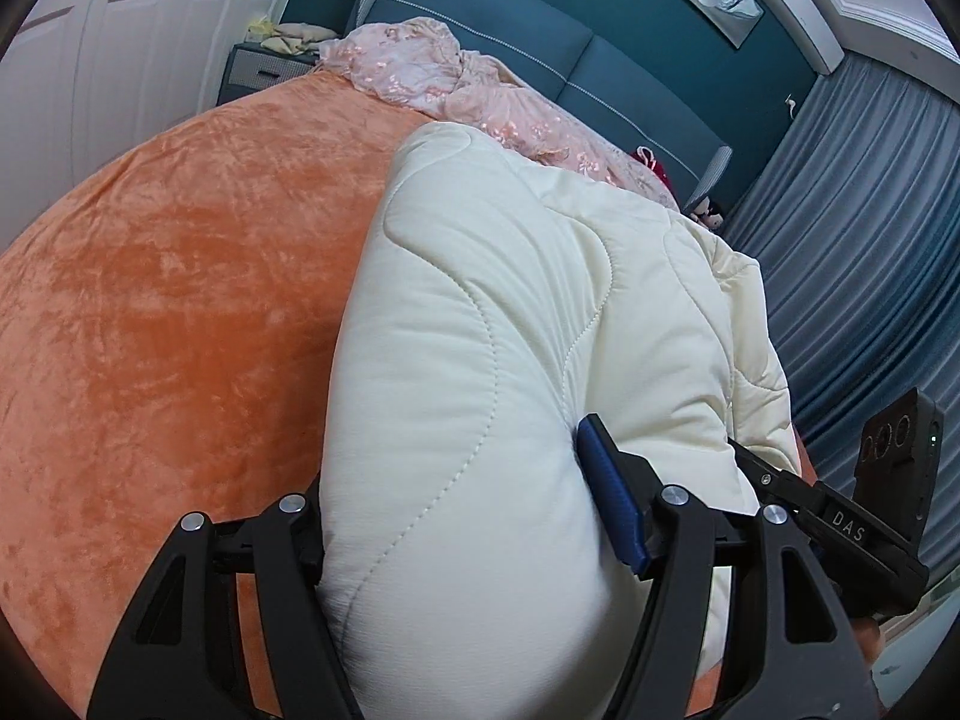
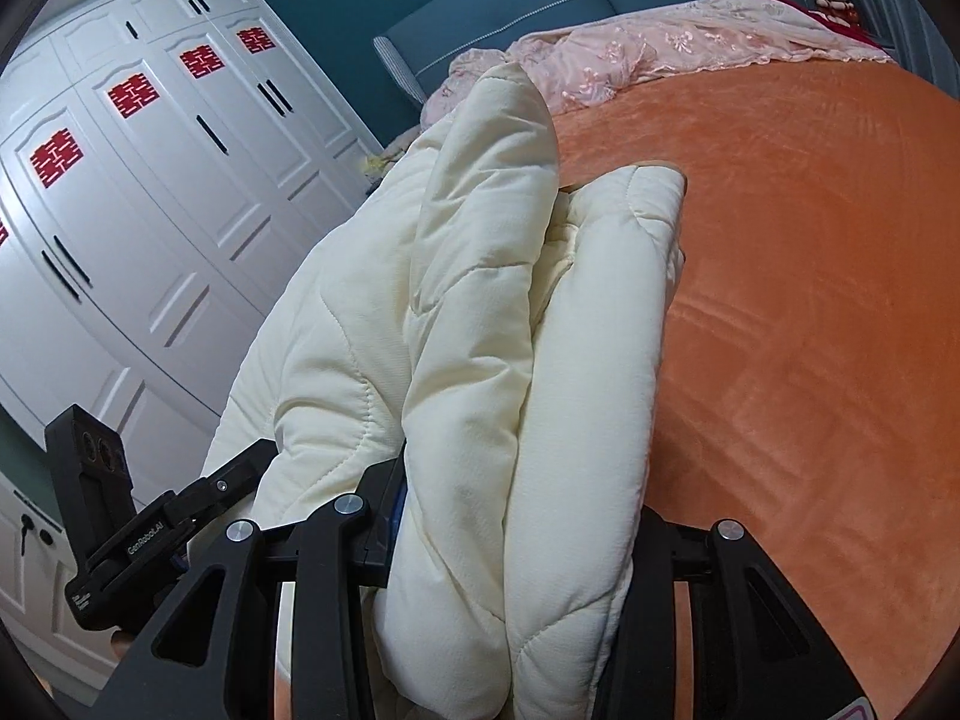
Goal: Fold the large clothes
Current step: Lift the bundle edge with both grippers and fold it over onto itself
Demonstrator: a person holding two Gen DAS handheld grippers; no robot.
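**Both grippers clamped on a cream quilted garment**

Where my left gripper (image 1: 462, 540) closes, its fingers pinch a thick bunch of the cream quilted garment (image 1: 510, 312), a blue pad (image 1: 609, 504) pressing into the padding. My right gripper (image 2: 510, 546) likewise squeezes gathered folds of the garment (image 2: 480, 300). The garment lies bunched lengthwise on the orange velvet bedspread (image 1: 168, 300). Beyond it, a pink embroidered cover (image 1: 468, 90) sits against the teal headboard (image 1: 510, 30), near a white wardrobe (image 2: 150, 180).

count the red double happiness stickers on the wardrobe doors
4 whole stickers on the white wardrobe in the right wrist view: lowest left, next, then, and farthest right. A fifth red bit shows at the left edge; more may be hidden.
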